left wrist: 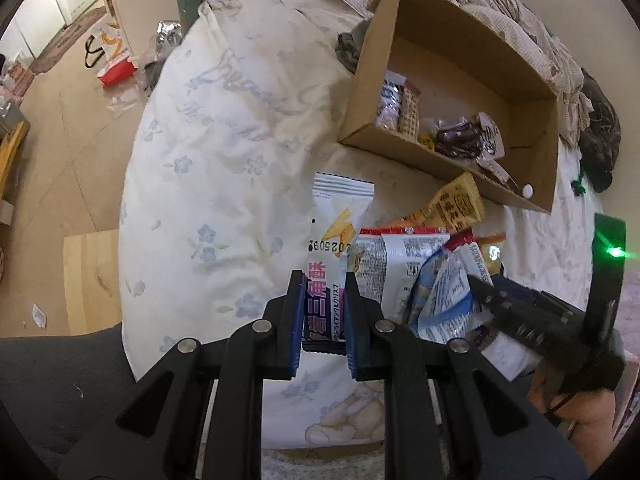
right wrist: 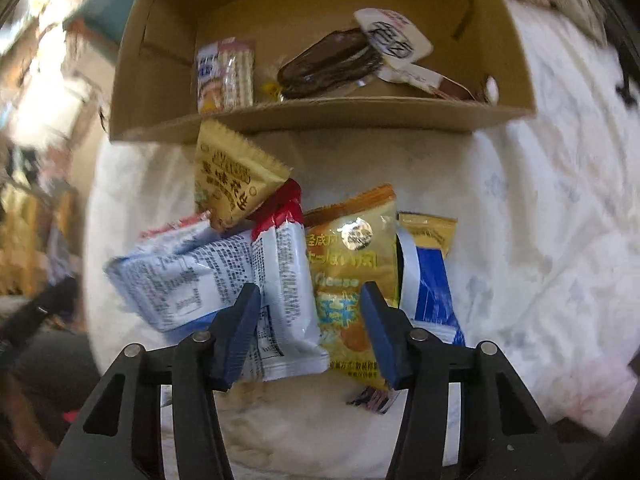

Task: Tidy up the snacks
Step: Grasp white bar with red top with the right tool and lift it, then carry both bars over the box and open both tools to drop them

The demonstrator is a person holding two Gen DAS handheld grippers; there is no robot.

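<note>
My left gripper [left wrist: 322, 312] is shut on a white and purple snack packet [left wrist: 338, 224], which it holds up over the floral quilt [left wrist: 224, 168]. To its right lies a pile of snack packets [left wrist: 404, 268], with my right gripper [left wrist: 486, 292] reaching into it. In the right wrist view the right gripper [right wrist: 310, 292] stands partly open and pointing down. A white packet with a red end [right wrist: 280, 280] and a gold cheese packet [right wrist: 352, 264] lie between its pads. An open cardboard box [right wrist: 320, 114] beyond the pile holds a wafer pack [right wrist: 226, 74] and a dark chocolate pack [right wrist: 328, 62].
A yellow packet [right wrist: 228, 180] leans near the box front, and a blue and white packet [right wrist: 428, 292] lies right of the pile. A crumpled blanket [left wrist: 520, 12] and dark clothing [left wrist: 600, 132] lie behind the box. The floor at left holds a red and white bag [left wrist: 116, 68] and a wooden board [left wrist: 92, 280].
</note>
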